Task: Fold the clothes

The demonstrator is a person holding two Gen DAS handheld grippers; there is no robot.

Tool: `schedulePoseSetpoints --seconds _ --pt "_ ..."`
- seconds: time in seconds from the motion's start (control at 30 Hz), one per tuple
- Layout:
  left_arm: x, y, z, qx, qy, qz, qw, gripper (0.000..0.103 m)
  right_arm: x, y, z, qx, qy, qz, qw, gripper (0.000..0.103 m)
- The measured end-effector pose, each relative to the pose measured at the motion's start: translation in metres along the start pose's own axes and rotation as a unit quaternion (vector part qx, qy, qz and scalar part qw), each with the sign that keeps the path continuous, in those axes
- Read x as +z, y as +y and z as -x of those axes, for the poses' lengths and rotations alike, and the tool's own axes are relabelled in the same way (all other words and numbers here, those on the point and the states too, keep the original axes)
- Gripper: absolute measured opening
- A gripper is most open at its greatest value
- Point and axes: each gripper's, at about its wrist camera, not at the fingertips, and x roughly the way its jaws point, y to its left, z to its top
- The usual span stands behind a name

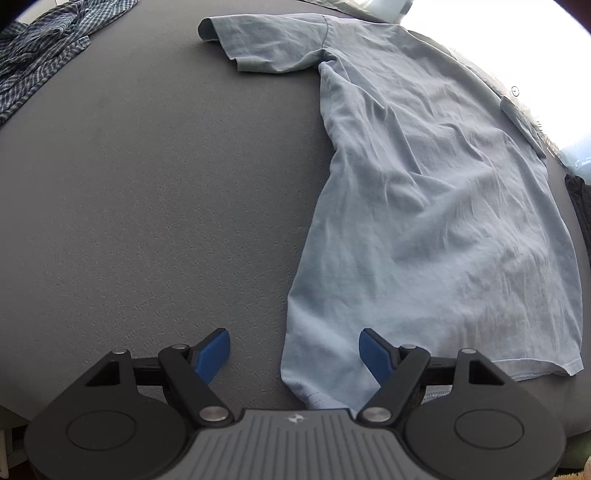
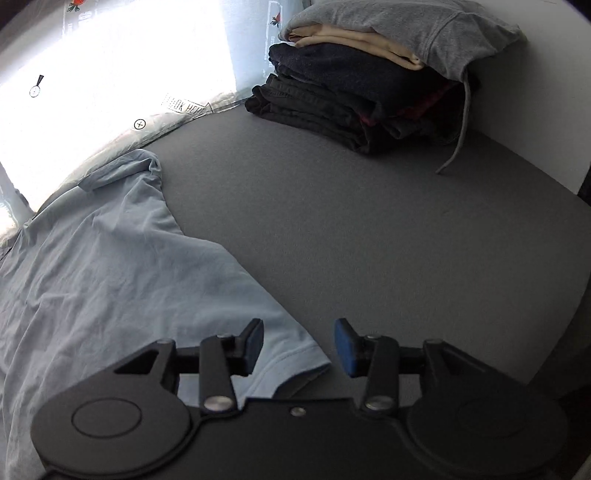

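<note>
On the grey surface [image 1: 147, 203], one light blue T-shirt [image 1: 424, 192] lay spread flat, wrinkled, hem toward both cameras. Left gripper [image 1: 294, 352] hung over the shirt's near left hem corner, jaws wide apart, nothing clamped; the corner sat between the blue pads [image 1: 373, 354], no visible pressure. Right gripper [image 2: 299, 345] sat over the opposite hem corner, jaws apart, nothing between the pads; its left finger was above the fabric, its right finger above bare surface.

Left wrist only: one short sleeve [image 1: 258, 46] laid out flat, plus one crumpled checked garment [image 1: 37, 62] at the far left, well apart from the shirt.

Right wrist only: the other sleeve bunched near a bright patterned curtain [image 2: 110, 74], and one stack of folded clothes [image 2: 369, 92] at the far right corner, apart from the shirt. The stack had dark items at the bottom, one beige piece, and one grey hoodie [image 2: 424, 33] on top, its drawstring [image 2: 460, 136] trailing onto the surface.

Count: one shirt being worked, one loose garment, one folded stack, two grippers.
</note>
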Motion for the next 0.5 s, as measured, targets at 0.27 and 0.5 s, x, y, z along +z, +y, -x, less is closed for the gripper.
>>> schedulePoseSetpoints --seconds 0.27,0.5 --pt "-0.006 -0.006 0.0 -0.022 0.003 0.005 0.9997 0.06 -0.009 0.003 -0.032 -0.018 0.03 0.008 0.999 0.057" --pt "-0.024 -0.004 0.005 -0.034 -0.001 0.049 0.9982 0.043 -0.013 0.003 -0.035 -0.008 0.033 0.035 0.999 0.061"
